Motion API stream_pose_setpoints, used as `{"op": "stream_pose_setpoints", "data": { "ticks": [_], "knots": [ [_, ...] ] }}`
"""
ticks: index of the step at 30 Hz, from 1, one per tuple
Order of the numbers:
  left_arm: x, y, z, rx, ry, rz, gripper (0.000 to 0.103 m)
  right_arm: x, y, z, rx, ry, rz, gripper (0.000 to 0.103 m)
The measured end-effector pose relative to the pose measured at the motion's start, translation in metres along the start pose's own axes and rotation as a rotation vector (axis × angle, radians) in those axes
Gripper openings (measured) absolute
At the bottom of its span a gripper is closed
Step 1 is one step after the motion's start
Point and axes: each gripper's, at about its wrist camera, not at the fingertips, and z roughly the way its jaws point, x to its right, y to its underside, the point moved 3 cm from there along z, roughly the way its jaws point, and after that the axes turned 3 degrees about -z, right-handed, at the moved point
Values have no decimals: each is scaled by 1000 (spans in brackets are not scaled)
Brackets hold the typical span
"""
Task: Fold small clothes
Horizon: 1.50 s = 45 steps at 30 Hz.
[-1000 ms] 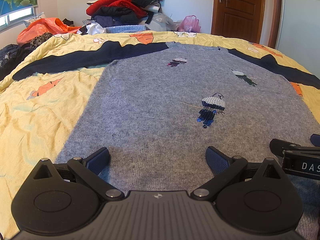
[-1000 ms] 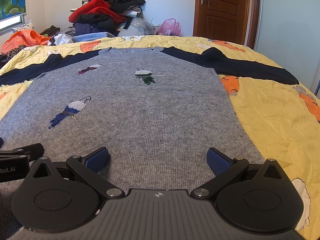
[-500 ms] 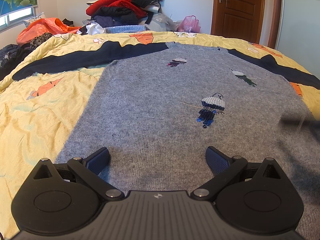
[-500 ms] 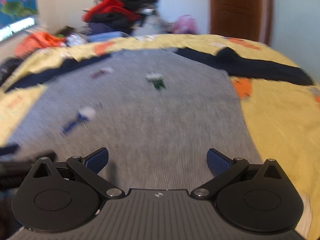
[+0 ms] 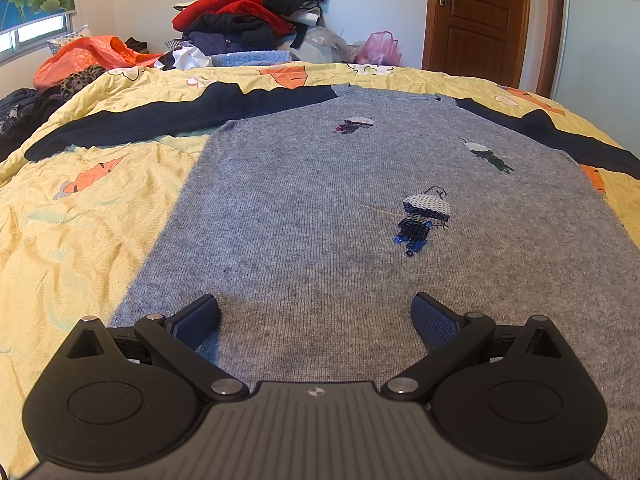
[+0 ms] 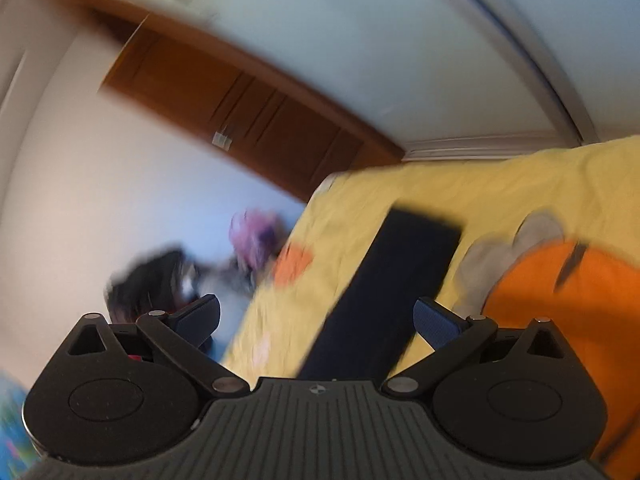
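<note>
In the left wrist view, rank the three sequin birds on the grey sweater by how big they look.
Largest: blue and white bird. Then the green bird and the pink bird, which look about alike. The blue one lies nearest the camera, so true sizes stay unsure.

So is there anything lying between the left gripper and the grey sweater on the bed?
Nothing visible. The open left gripper sits right over the hem of the grey sweater, which lies flat on the yellow bedspread with nothing on top of it.
</note>
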Motion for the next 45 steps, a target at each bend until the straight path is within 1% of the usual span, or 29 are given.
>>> {"op": "stream_pose_setpoints", "data": {
  "ticks": [2,4,6,7,10,12,14,15,16,17,19,21,23,25,27,29,31,33,35,37,38,39,41,42,43,44,45],
  "knots": [
    [0,0,0,0,0,0,103,18,-15,12,3,-7,93,102],
    [0,0,0,0,0,0,103,27,-21,23,-8,24,110,100],
    [0,0,0,0,0,0,103,32,-19,34,-20,75,99,100],
    [0,0,0,0,1,0,103,33,-17,39,-20,92,94,97],
    [0,0,0,0,1,0,103,31,-19,47,-2,99,60,96],
    [0,0,0,0,1,0,103,26,-16,53,-15,122,3,92],
    [0,0,0,1,1,0,103,19,-11,64,-55,195,-98,77],
    [0,0,0,1,1,0,103,17,-7,71,-70,222,-145,54],
    [0,0,0,1,1,0,103,18,-4,77,-92,254,-172,22],
    [0,0,0,0,1,0,103,20,-1,82,-103,286,-182,11],
    [0,0,0,1,1,0,103,13,2,80,-63,290,-217,12],
    [0,0,0,1,2,0,103,-9,13,79,-34,282,-295,12],
    [0,0,0,1,2,-1,103,-46,31,79,-21,232,-408,12],
    [0,0,-1,1,1,-1,103,-95,65,79,-37,142,-536,12],
    [0,0,-1,1,2,-1,103,-147,114,79,-75,32,-693,12],
    [0,0,-1,1,2,-2,103,-194,175,80,-116,-48,-846,12],
    [0,0,-1,1,2,-1,103,-225,240,87,-172,-109,-969,12],
    [0,0,-2,1,3,-2,103,-240,304,101,-268,-140,-1025,12],
    [0,0,-3,2,4,-3,103,-246,363,107,-363,-142,-1057,12],
    [0,0,-3,2,6,-4,103,-246,416,109,-418,-114,-1129,12],
    [0,0,-4,3,7,-4,103,-242,436,112,-436,-87,-1166,12],
    [0,0,-4,4,10,-6,103,-240,455,104,-444,-61,-1202,12],
    [0,0,-4,5,15,-11,103,-235,477,99,-466,-18,-1235,13],
    [-1,1,-4,6,18,-15,103,-234,479,95,-438,-29,-1251,15],
    [-1,1,-4,8,21,-19,103,-233,480,90,-429,-44,-1256,31],
    [-1,1,-4,10,25,-24,103,-235,475,84,-432,-56,-1244,57],
    [-3,1,-4,12,30,-30,103,-236,467,78,-427,-69,-1223,71]
  ]
}}
